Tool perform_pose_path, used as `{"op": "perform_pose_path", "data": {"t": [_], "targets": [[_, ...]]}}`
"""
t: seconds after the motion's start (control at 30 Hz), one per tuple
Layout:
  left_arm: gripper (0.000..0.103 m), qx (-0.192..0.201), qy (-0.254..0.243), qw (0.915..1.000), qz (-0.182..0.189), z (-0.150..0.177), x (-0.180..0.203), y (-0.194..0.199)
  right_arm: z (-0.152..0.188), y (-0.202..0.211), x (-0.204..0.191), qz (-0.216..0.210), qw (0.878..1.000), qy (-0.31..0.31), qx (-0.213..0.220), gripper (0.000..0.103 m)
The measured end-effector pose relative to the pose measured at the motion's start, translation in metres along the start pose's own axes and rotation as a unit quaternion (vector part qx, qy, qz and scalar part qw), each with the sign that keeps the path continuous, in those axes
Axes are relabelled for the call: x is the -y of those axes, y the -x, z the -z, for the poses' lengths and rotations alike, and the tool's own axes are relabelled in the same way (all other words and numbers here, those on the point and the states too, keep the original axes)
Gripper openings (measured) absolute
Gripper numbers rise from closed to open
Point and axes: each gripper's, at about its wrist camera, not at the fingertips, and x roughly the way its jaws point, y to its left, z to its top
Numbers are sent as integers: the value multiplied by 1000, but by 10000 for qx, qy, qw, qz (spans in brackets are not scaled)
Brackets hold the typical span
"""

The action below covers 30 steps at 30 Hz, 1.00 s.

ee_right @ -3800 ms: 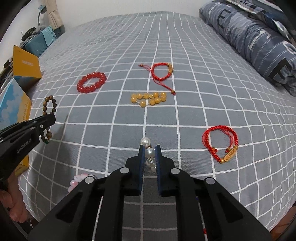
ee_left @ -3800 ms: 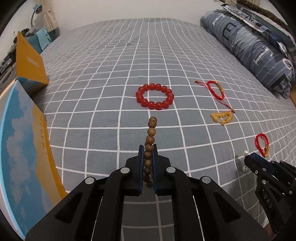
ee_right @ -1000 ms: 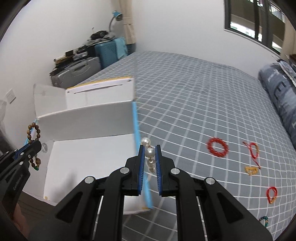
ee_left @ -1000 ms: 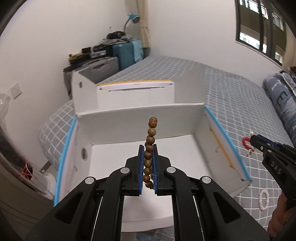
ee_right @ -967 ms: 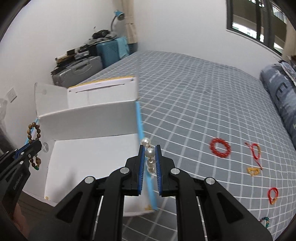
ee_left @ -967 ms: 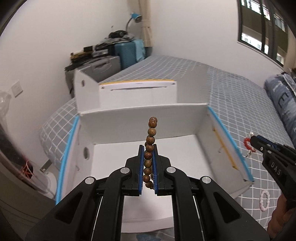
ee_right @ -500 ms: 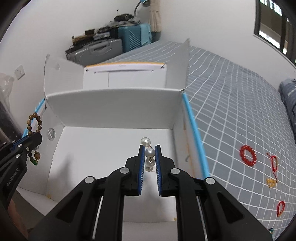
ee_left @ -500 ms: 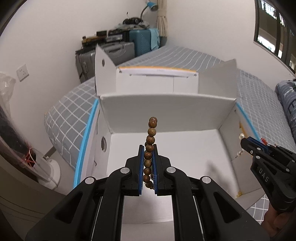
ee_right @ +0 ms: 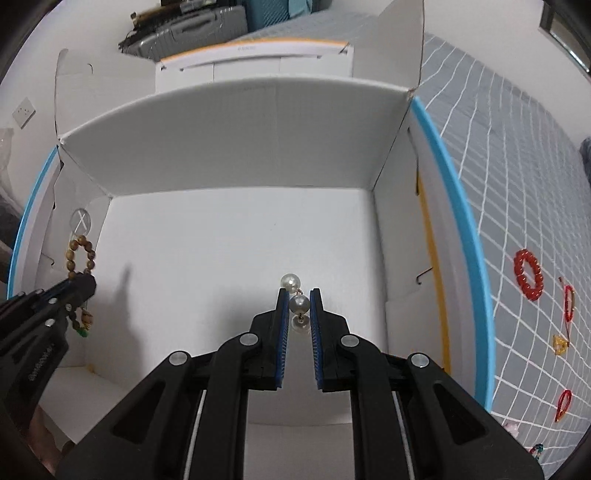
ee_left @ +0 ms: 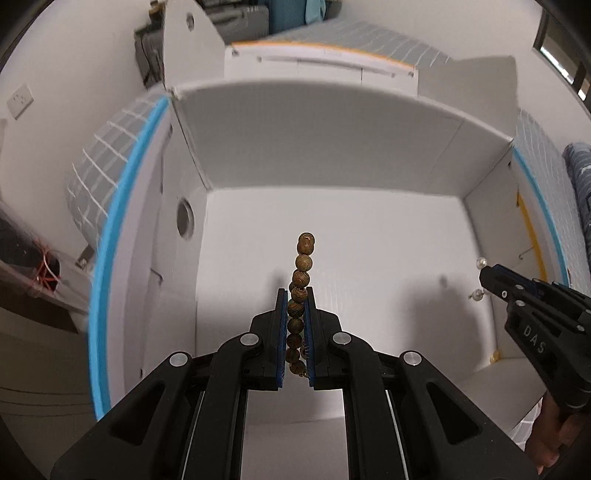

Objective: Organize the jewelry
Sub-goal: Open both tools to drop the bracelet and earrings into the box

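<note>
My left gripper point(ee_left: 296, 295) is shut on a brown wooden bead bracelet point(ee_left: 303, 263), held over the inside of an open white box point(ee_left: 332, 177) with blue edges. The bracelet also shows at the left of the right wrist view point(ee_right: 79, 258). My right gripper point(ee_right: 296, 297) is shut on a pearl bracelet point(ee_right: 298, 302), also above the box floor point(ee_right: 229, 258), to the right of the left gripper. The right gripper shows at the right of the left wrist view point(ee_left: 487, 275) with pearls point(ee_left: 481, 263) at its tip. The box floor is bare.
The box sits on a grey checked bedspread point(ee_right: 517, 166). A red bead bracelet point(ee_right: 529, 273), red cord bracelets point(ee_right: 569, 297) and a yellow bead piece point(ee_right: 560, 341) lie on the bed to the right. Suitcases point(ee_right: 192, 26) stand beyond the box flaps.
Both grippers have moved forward and down into the box opening, each still holding its bracelet. The box now fills both views.
</note>
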Motion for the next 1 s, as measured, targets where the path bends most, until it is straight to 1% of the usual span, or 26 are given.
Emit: {"op": "perform_pose_path", "data": {"t": [0.17,0.3,0.43,0.47,0.5,0.53,0.57,0.6,0.63,0.67,0.7,0.73,0.8,0.83,0.87,0.9,1.0], "targets": [[8,-202,-46,9998,-21,3,1,-8,1,-8,5,-54,9994,-137,-322,11],[9,-311,-119,9994,-58,3,6,-14,1,-10,7,-38,9991,-155,-390,11],[11,-256,-133,9996,-68,6,6,-12,2,-8,9,-115,9990,-178,-381,13],[14,-259,-123,9996,-83,6,5,-12,2,-8,11,-113,9991,-180,-377,20],[22,-261,-108,9996,-100,9,4,-11,2,-7,10,-127,9991,-174,-365,25],[31,-234,-98,9996,-106,9,3,-10,3,-6,10,-159,9991,-169,-346,37],[35,-197,-94,9997,-106,9,2,-7,3,-5,10,-199,9992,-172,-299,45],[45,-145,-91,9998,-124,9,2,-5,3,-2,10,-214,9994,-169,-232,49],[53,-46,-87,9998,-162,10,2,-1,2,0,9,-206,9995,-159,-188,55],[56,34,-66,9997,-214,11,1,2,2,3,7,-191,9997,-131,-119,59],[63,150,-35,9995,-268,12,-1,7,3,6,6,-207,9997,-115,-72,60],[69,218,-34,9993,-288,12,-1,10,3,8,6,-250,9996,-117,-34,64],[70,294,-26,9994,-202,12,-1,16,3,15,6,-368,9992,-129,42,69],[75,329,-33,9992,-217,13,-1,18,4,19,5,-395,9991,-131,98,73],[79,382,-42,9989,-286,13,0,20,3,23,5,-386,9990,-127,173,78],[83,495,-52,9981,-371,14,0,24,3,27,5,-383,9989,-132,239,80],[87,620,-72,9973,-376,11,-2,34,3,39,7,-406,9979,-204,452,86]]}}
